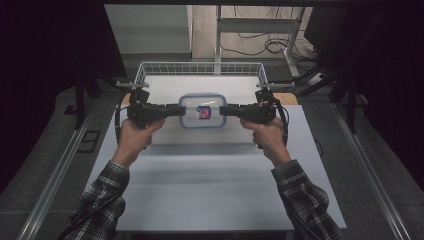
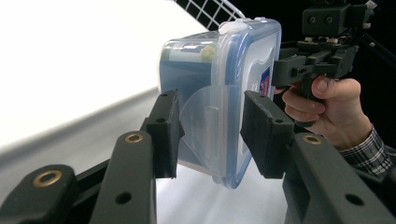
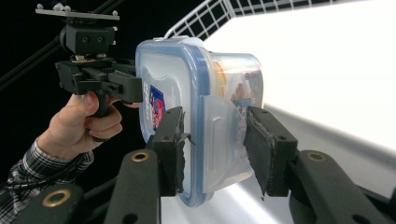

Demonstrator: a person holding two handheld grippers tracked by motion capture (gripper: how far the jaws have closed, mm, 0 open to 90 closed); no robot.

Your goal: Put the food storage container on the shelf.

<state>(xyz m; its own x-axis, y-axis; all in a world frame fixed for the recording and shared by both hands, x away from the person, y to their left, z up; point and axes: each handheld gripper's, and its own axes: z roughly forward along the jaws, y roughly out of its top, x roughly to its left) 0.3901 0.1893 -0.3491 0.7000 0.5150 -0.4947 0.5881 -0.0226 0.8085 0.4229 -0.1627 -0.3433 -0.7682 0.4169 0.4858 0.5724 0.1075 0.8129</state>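
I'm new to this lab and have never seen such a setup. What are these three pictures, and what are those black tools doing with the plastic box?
A person in plaid sleeves stands at a white table and holds a hand-held gripper in each hand. The high view looks down from above. The other two pictures come from small cameras riding on each gripper, looking along its black fingers.

The left gripper and the right gripper clamp opposite ends of a clear food container with a blue-rimmed lid, each over a side latch, holding it above the table. It shows close up in the left gripper view and the right gripper view. A white wire basket stands at the table's far edge.
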